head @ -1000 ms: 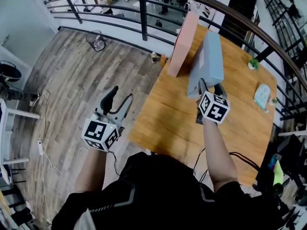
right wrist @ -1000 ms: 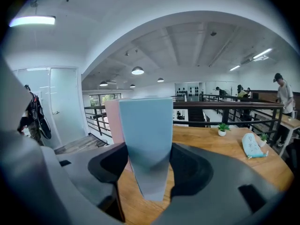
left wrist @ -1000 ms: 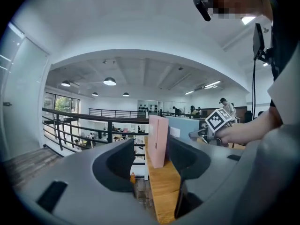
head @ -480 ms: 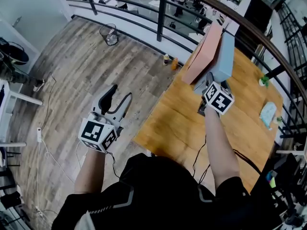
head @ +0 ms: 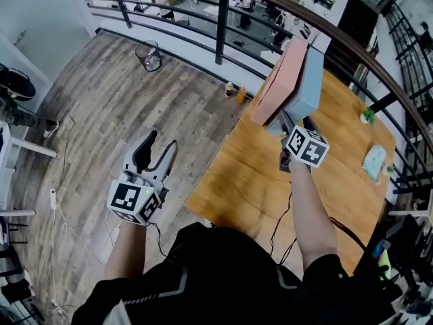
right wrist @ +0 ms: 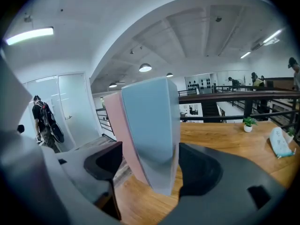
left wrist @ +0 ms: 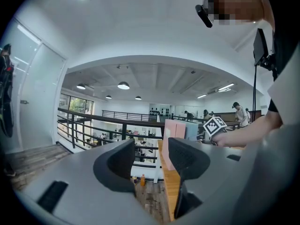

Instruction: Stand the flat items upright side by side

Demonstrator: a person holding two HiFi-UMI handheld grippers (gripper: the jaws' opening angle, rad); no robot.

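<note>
**A:** While the head view is being looked at, where are the two boards found?

**B:** Both are stood on edge at the far left corner of the table (head: 270, 181), close to the railing (head: 223, 19). The pink board (head: 279, 87) is on the left and the blue board (head: 308, 83) is right next to it. They're set face to face, and it looks like they're touching.

**A:** Cool, and is anything being gripped on the right?

**B:** Nope. The right gripper (head: 295, 124) is parked at the near edge of the blue board. Its jaws have just been opened wider. The blue board's edge is seen between them, but a clear gap is left at the left pad, so nothing's being squeezed.

**A:** And the other one?

**B:** The left gripper (head: 157, 153) is held over the floor (head: 101, 107), left of the table and well apart from the boards. Its jaws are spread and nothing is caught between them.
</note>
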